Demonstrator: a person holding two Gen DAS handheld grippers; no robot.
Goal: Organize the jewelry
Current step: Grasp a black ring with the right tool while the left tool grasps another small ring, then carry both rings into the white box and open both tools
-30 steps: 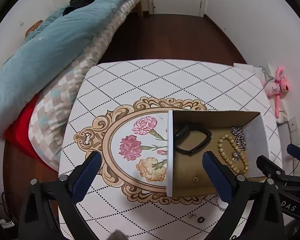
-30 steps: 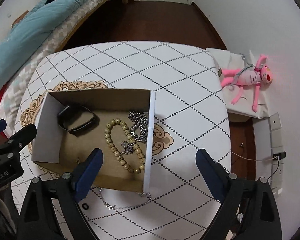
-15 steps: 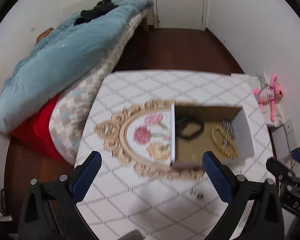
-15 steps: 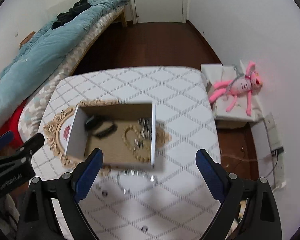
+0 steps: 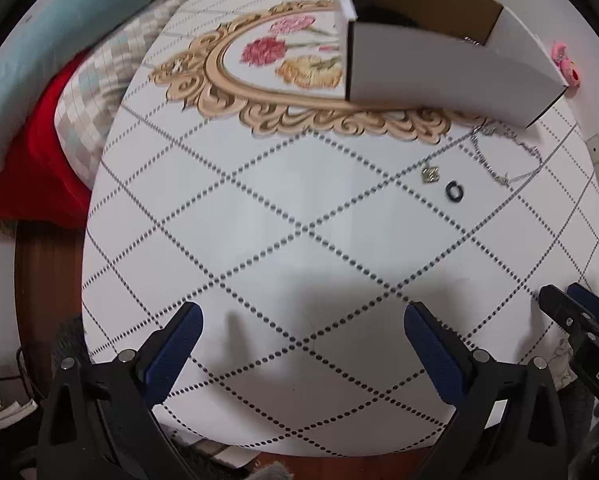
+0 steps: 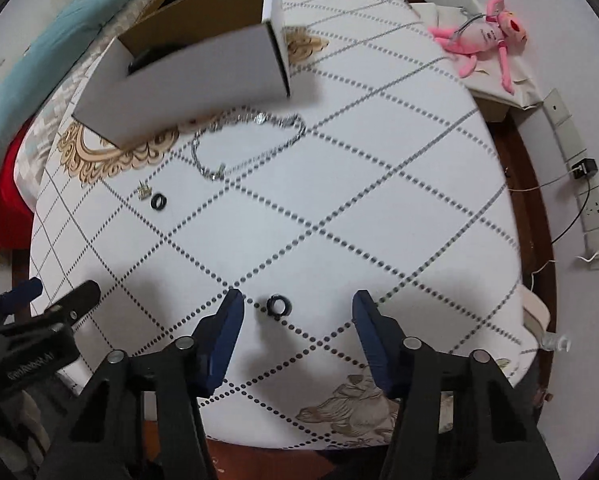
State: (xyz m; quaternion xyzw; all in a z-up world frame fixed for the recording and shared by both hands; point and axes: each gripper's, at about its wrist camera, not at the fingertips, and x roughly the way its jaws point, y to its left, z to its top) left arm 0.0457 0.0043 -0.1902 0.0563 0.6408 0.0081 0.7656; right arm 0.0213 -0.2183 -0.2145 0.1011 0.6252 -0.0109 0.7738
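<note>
White tabletop (image 6: 379, 200) with dotted diamond lines is carrying a cardboard box (image 6: 187, 76) near its far edge. Just before the box a silver chain (image 6: 243, 140) is lying, a small charm (image 6: 144, 191) and black ring (image 6: 158, 202) beside it. Right gripper (image 6: 297, 316) is hovering wide open, empty, around another black ring (image 6: 279, 305) near the front edge. Left gripper (image 5: 303, 344) is gaping, empty.

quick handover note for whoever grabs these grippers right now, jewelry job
Left gripper: jaws open, empty, low over bare table.
Right gripper: jaws open, empty, a black ring lies on the table between them, not gripped.
Box at the far side; something dark shows inside it, the rest is hidden.
Left on the table: silver chain by the box, small gold charm, second black ring.
Next, likely: close on the near ring and box it.
</note>
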